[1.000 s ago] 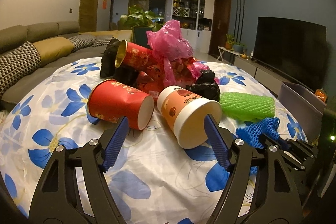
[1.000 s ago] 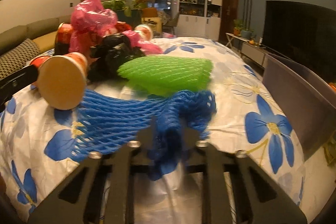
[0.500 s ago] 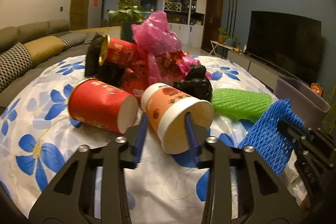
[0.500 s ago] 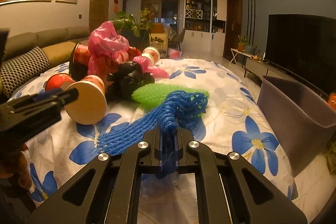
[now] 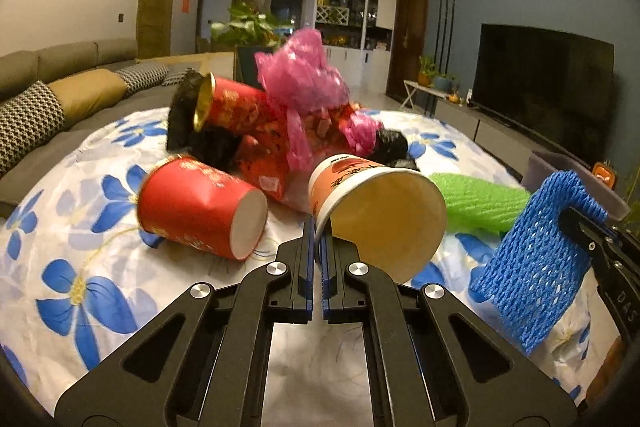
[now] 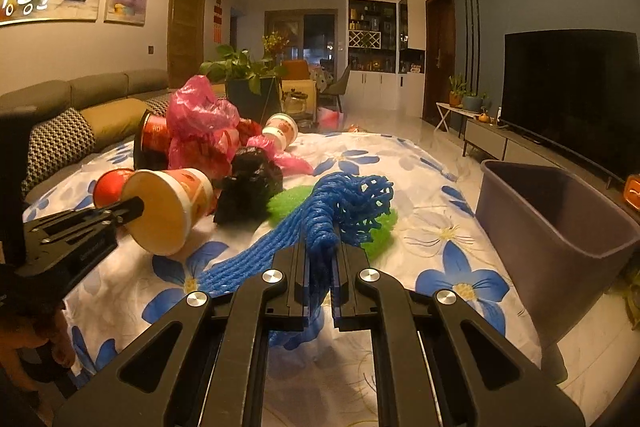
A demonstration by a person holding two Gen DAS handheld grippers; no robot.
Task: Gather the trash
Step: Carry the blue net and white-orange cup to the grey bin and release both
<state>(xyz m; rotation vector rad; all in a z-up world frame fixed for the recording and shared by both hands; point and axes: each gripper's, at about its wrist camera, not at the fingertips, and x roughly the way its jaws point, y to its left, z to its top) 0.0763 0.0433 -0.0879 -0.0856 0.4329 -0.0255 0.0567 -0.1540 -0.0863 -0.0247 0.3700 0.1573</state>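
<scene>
- On the flowered tabletop [image 5: 100,291], left gripper [image 5: 316,239] jaws just closed, pinching the orange cup [image 5: 380,211] rim.
- Right gripper [image 6: 322,251] grasps blue foam net [image 6: 340,211], lifted.
- Next I'd guess: carry both over the grey bin [image 6: 560,227], then release.

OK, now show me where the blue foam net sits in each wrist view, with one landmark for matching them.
Left wrist view: the blue foam net hangs at the right edge, draped from the right tool.
Right wrist view: the blue foam net is centre frame, pinched in the right tool.
Shared landmark: the orange-and-white paper cup, gripped at its rim by the left tool.
</scene>
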